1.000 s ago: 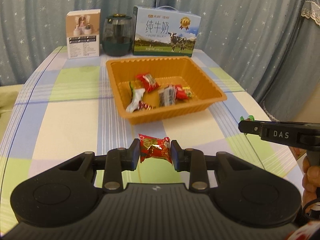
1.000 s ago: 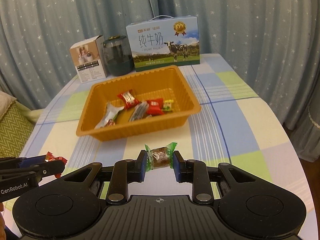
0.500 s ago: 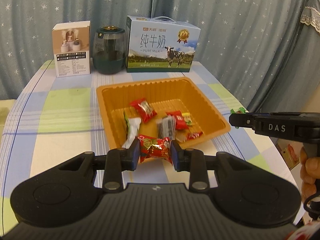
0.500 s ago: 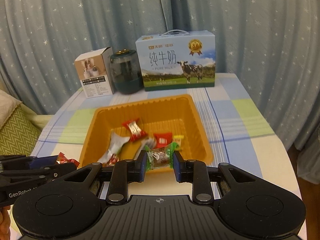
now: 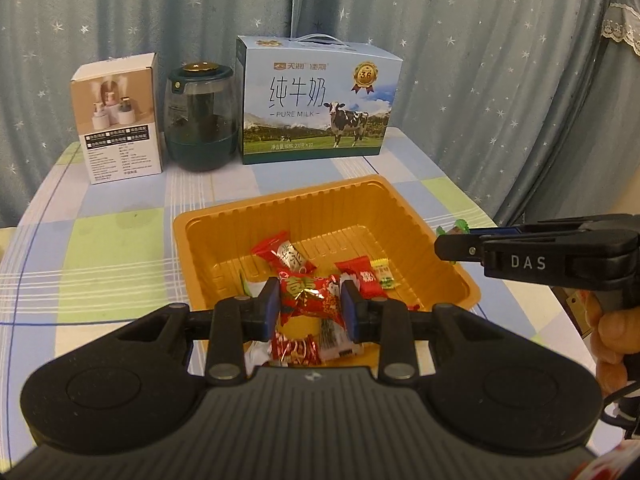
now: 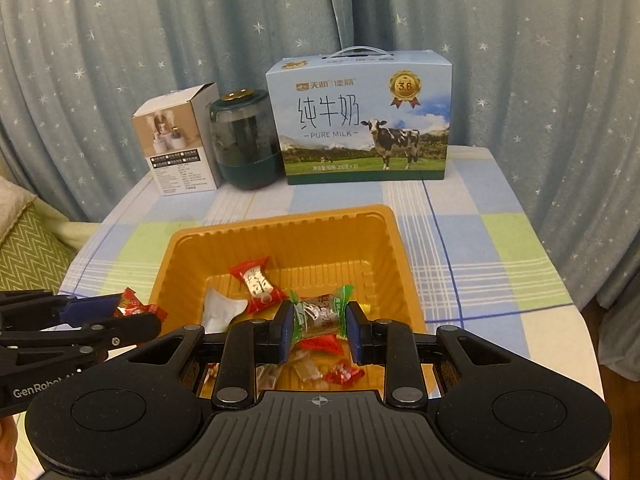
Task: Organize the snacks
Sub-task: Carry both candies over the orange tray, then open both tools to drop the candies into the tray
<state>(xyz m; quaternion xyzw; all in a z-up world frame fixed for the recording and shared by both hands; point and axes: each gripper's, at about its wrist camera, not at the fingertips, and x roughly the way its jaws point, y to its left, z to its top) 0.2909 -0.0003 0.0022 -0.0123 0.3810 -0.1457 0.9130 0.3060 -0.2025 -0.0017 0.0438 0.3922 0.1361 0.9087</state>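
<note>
A red candy [image 5: 310, 295] is clamped in the left tool [image 5: 310, 308] and a green candy [image 6: 318, 314] in the right tool [image 6: 319, 330], both held over the orange tray [image 6: 280, 236]. If released too near the front rim, a candy could bounce onto the tabletop [image 6: 480, 240]. The tools could also collide.

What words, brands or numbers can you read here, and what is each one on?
"PURE MILK", "纯牛奶", medal "3.6": milk carton.
"DAS": right tool.
"GenRobot.AI", partly cut off: left tool.
Small white box: print too small to read.
Candy wrappers: blurred.
</note>
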